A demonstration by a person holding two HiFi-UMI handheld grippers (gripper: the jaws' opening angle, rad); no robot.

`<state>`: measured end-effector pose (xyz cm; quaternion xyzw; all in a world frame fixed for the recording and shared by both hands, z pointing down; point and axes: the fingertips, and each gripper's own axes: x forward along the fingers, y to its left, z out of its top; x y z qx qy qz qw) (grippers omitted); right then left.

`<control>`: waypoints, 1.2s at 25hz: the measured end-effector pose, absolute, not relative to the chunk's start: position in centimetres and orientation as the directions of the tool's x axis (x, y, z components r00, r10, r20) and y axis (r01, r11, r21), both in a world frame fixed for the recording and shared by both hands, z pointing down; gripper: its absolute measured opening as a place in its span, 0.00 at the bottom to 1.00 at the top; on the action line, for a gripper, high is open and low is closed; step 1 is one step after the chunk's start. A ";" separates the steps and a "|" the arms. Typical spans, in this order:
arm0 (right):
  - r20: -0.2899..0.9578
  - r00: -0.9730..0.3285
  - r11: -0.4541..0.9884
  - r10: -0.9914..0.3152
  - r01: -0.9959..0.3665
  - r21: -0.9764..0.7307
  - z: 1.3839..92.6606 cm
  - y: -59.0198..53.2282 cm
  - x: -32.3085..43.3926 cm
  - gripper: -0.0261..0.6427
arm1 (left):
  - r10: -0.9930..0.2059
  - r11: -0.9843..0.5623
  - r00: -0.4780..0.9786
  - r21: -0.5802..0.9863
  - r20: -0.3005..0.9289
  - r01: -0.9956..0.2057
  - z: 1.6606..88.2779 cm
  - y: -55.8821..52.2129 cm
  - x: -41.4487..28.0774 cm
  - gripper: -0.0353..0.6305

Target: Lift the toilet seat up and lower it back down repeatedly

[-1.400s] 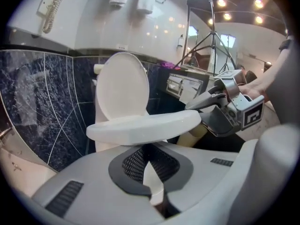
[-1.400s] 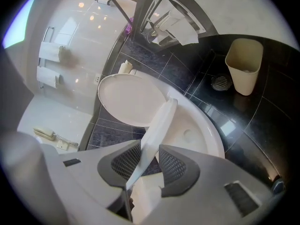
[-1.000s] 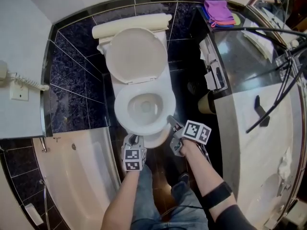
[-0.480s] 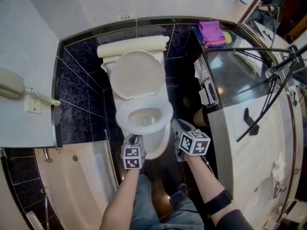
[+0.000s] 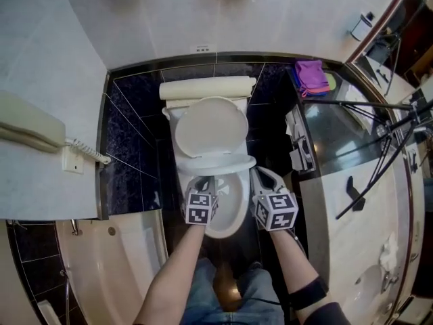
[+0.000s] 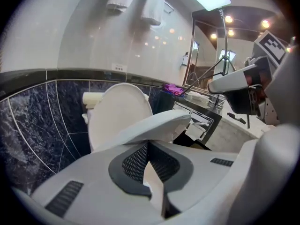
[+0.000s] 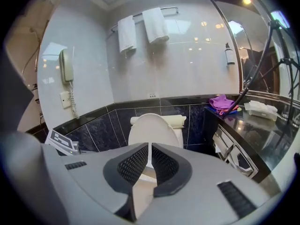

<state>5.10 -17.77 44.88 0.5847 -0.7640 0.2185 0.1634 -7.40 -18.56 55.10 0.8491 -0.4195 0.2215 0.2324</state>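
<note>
The white toilet seat [image 5: 216, 164] is tilted up off the bowl [image 5: 229, 217], its front edge raised. The lid [image 5: 210, 127] stands open against the tank. My left gripper [image 5: 205, 181] is shut on the seat's front edge. In the left gripper view the seat [image 6: 154, 125] rises from the jaw tips [image 6: 148, 143] toward the lid [image 6: 117, 111]. My right gripper [image 5: 260, 176] hovers by the seat's right side. Its jaws [image 7: 150, 145] have just been closing to a thin slit. Nothing shows between them, and the lid [image 7: 152, 125] lies beyond.
A dark counter [image 5: 338, 134] with a purple cloth [image 5: 311, 73] runs along the right, and black tripod legs [image 5: 379, 137] cross over it. A bathtub [image 5: 122, 263] lies at the lower left. A wall phone [image 5: 34, 134] hangs on the left. Towels [image 7: 140, 29] hang above the toilet.
The seat lay flat on the bowl and now tilts upward at the front. Both grippers have risen and moved toward the tank. The right gripper has rolled and closed from wide open.
</note>
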 end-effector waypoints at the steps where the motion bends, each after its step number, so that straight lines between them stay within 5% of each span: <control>1: 0.503 -0.268 0.235 -0.821 -0.963 -0.130 44.7 -18.4 4.8 0.10 | -0.606 -0.544 0.550 0.205 0.575 -0.813 54.9 -19.1 -7.4 0.03; 30: 0.503 -0.479 0.518 -0.719 -0.853 -0.071 44.6 -36.6 4.1 0.10 | -0.708 -0.412 0.383 0.093 0.593 -0.906 54.4 -36.8 -8.8 0.03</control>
